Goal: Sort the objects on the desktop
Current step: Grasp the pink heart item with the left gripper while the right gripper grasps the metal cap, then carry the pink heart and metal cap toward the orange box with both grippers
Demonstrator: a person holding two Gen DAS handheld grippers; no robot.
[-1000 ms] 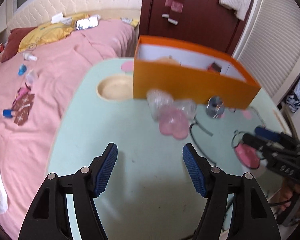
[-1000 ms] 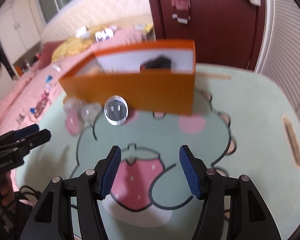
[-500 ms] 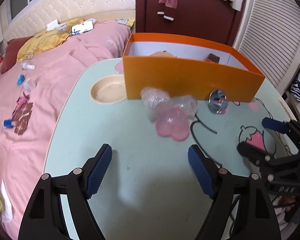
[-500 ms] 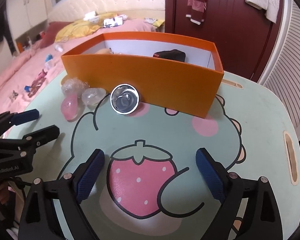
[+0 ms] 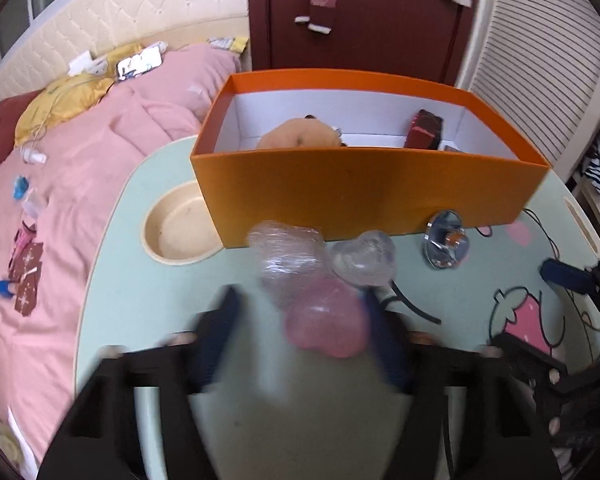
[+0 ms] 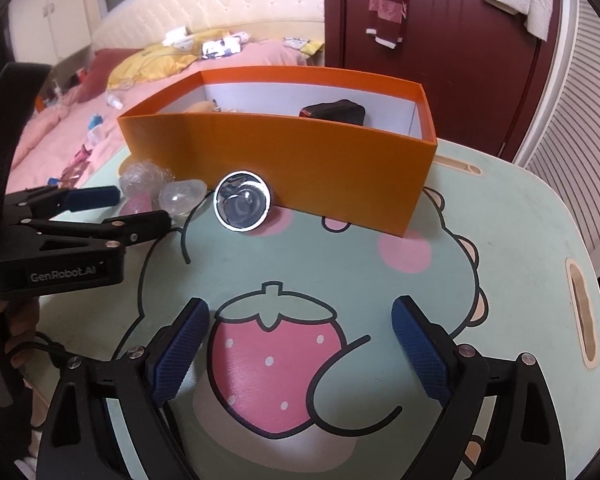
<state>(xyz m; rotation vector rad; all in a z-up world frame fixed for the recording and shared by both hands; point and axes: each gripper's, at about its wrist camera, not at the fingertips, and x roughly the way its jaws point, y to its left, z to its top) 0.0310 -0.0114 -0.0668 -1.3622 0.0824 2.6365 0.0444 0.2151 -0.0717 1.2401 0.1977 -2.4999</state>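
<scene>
A pink heart-shaped case (image 5: pixel 326 320) lies on the green table with a clear heart case (image 5: pixel 364 256) and a crinkled clear wrap (image 5: pixel 286 254) touching it, just before the orange box (image 5: pixel 364 196). My left gripper (image 5: pixel 300 332) is blurred and its jaws are closing with the pink heart between them. The right finger is at the heart's edge, while the left finger still stands apart from it. From the right wrist view the left gripper (image 6: pixel 140 208) straddles the pink heart (image 6: pixel 138 202). My right gripper (image 6: pixel 300 344) stands open over the strawberry print, holding nothing. A round shiny disc (image 6: pixel 242 206) leans against the box.
Inside the box (image 6: pixel 284 152) sit a brown plush (image 5: pixel 298 136) and a dark red-black item (image 6: pixel 334 112). A beige dish (image 5: pixel 176 228) sits left of the box. A pink bed (image 5: pixel 60 184) with small items borders the table's left edge. A hand (image 6: pixel 16 340) holds the left gripper.
My left gripper moved forward up to the pink heart and its jaws narrowed around it. The right gripper's jaws widened early on, then stayed still.
</scene>
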